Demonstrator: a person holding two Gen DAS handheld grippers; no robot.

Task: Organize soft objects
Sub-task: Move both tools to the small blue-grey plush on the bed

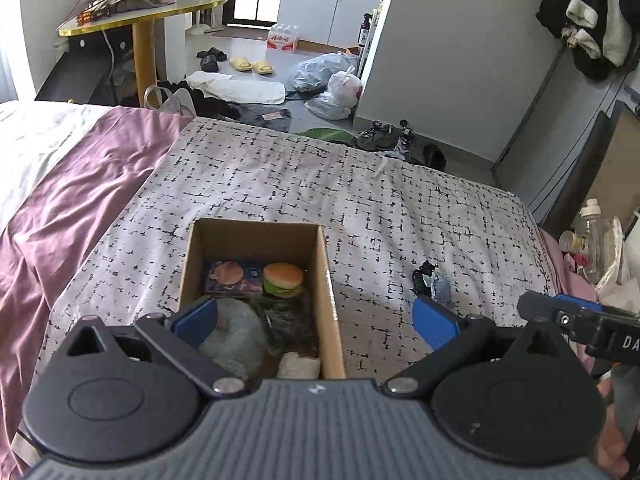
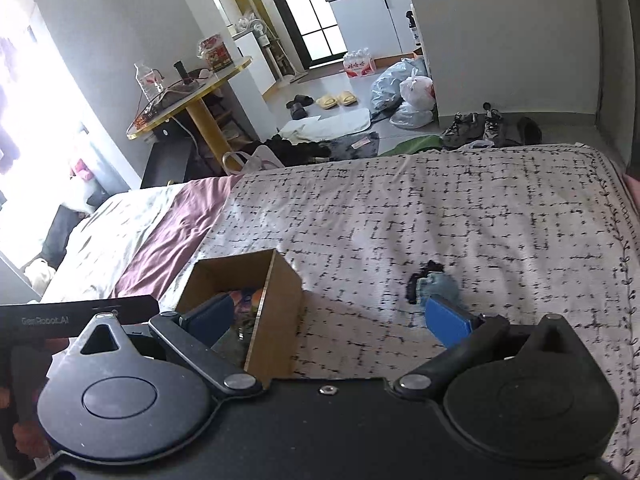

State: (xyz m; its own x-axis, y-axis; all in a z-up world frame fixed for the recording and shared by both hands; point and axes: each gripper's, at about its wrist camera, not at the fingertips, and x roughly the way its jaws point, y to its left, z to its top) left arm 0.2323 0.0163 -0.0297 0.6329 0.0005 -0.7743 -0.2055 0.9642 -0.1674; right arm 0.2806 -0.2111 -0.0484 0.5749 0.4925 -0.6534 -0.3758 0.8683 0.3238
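The left gripper (image 1: 316, 322) hovers with its blue fingers spread wide and nothing between them, its left finger over the open cardboard box (image 1: 332, 300) and its right finger out over the bedspread. The right gripper (image 2: 336, 320) is likewise spread and empty, straddling the box's near right corner, its right finger (image 2: 448, 320) just short of a small crumpled blue-and-black cloth (image 2: 434, 284). That cloth lies alone on the black-and-white patterned bedspread (image 2: 480, 208), to the right of the box and apart from it. Inside the box sit a toy burger (image 1: 283, 280), a flat purple packet (image 1: 234, 278) beside it, a pale fluffy item (image 1: 236, 336), a dark bundle and something white at the near wall. Most soft things seem already packed, so the step in hand looks like fetching the last loose piece. The next move probably calls for the right gripper to reach forward and down, bracket the cloth, pinch enough fabric that it does not slip free, then carry it left over the box rim.
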